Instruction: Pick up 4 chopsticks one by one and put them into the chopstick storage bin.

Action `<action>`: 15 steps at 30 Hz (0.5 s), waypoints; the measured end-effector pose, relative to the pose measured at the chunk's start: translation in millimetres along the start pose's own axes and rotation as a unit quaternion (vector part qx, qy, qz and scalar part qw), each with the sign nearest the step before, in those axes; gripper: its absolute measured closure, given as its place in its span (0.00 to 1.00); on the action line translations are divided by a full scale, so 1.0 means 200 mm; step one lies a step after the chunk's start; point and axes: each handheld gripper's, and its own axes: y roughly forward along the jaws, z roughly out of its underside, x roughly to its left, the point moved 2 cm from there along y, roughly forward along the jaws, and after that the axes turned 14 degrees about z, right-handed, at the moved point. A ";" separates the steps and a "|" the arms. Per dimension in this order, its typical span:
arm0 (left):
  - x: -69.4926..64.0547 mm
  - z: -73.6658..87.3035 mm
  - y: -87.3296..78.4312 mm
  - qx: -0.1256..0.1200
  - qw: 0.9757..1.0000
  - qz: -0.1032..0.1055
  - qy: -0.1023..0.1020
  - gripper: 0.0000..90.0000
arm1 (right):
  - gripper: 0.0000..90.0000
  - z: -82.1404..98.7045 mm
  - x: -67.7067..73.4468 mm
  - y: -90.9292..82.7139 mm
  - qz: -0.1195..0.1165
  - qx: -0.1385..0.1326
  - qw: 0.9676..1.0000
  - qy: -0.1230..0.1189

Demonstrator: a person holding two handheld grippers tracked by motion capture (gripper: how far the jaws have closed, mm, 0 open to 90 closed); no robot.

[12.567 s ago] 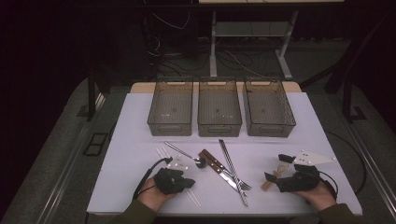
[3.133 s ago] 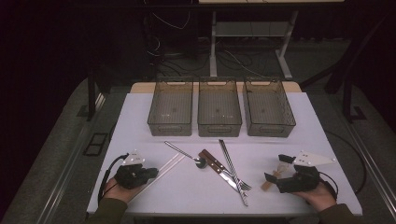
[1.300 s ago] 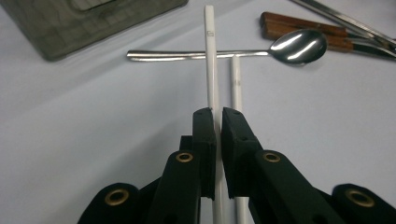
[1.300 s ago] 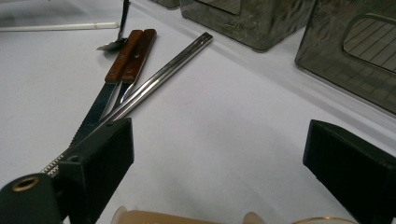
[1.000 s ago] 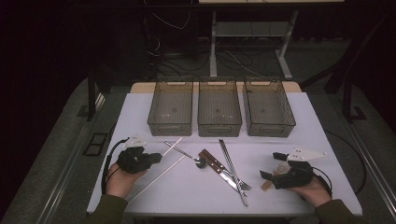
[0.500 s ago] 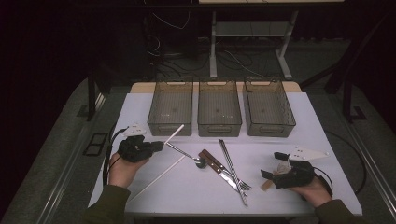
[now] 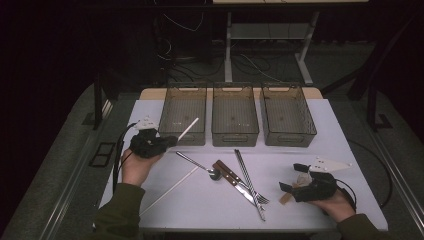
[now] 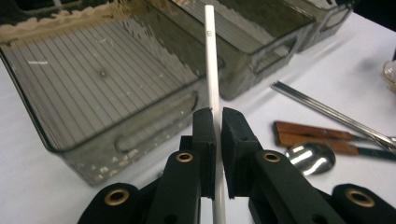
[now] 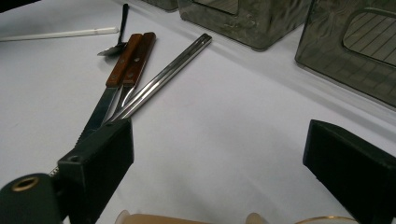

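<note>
Left tongs (image 8: pixel 218 135) pinch the thin white plastic chopstick (image 8: pixel 211 60) low down — light, stiff, slippery, tip toward twelve o'clock; right tongs (image 9: pixel 219 168) gape empty.

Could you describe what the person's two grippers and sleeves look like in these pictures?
Both the left gripper and the right gripper are black, and each carries a pale three-cornered plate on top. Their fingers are blocky black pads on arms with brass-coloured pivot rings. A black cable loops from the left gripper, and another trails from the right. The person wears olive-green sleeves.
</note>
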 end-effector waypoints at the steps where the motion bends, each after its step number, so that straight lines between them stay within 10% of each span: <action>1: 0.01 -0.02 0.00 -0.001 1.000 0.001 -0.001 0.94 | 0.10 0.00 0.00 0.00 0.000 0.000 1.000 0.000; 15: 0.14 -0.22 0.12 -0.001 1.000 -0.013 -0.011 0.94 | 0.10 0.00 0.00 0.00 0.002 -0.002 1.000 -0.001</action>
